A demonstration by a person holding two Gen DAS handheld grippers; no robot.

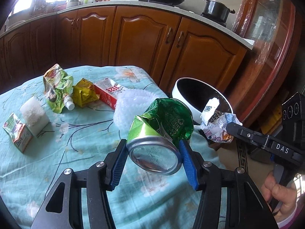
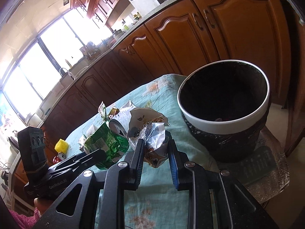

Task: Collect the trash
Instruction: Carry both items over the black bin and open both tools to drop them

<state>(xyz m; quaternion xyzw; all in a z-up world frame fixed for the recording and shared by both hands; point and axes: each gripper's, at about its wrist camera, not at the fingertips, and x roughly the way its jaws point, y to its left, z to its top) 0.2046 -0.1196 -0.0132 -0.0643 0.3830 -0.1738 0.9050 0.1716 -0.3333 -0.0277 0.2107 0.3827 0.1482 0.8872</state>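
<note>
My left gripper point(image 1: 153, 148) is shut on a crushed green can point(image 1: 162, 126), its silver base facing the camera, held above the table. The same can point(image 2: 106, 143) shows at lower left in the right wrist view. My right gripper point(image 2: 155, 143) is shut on a crumpled white wrapper point(image 2: 148, 131), which also appears as the wrapper point(image 1: 217, 120) at the right of the left wrist view, in front of the bin. The white-rimmed bin point(image 2: 225, 123) with a black liner stands just right of the wrapper; its rim point(image 1: 176, 89) shows behind the can.
On the teal flowered tablecloth point(image 1: 76, 152) lie a green pouch point(image 1: 57, 89), a yellow packet point(image 1: 83, 93), a red-and-white carton point(image 1: 108, 93), bubble wrap point(image 1: 131, 103), a white foam block point(image 1: 34, 114) and a small carton point(image 1: 17, 133). Wooden cabinets point(image 1: 143, 38) stand behind. A hand point(image 1: 280, 190) holds the right gripper's handle.
</note>
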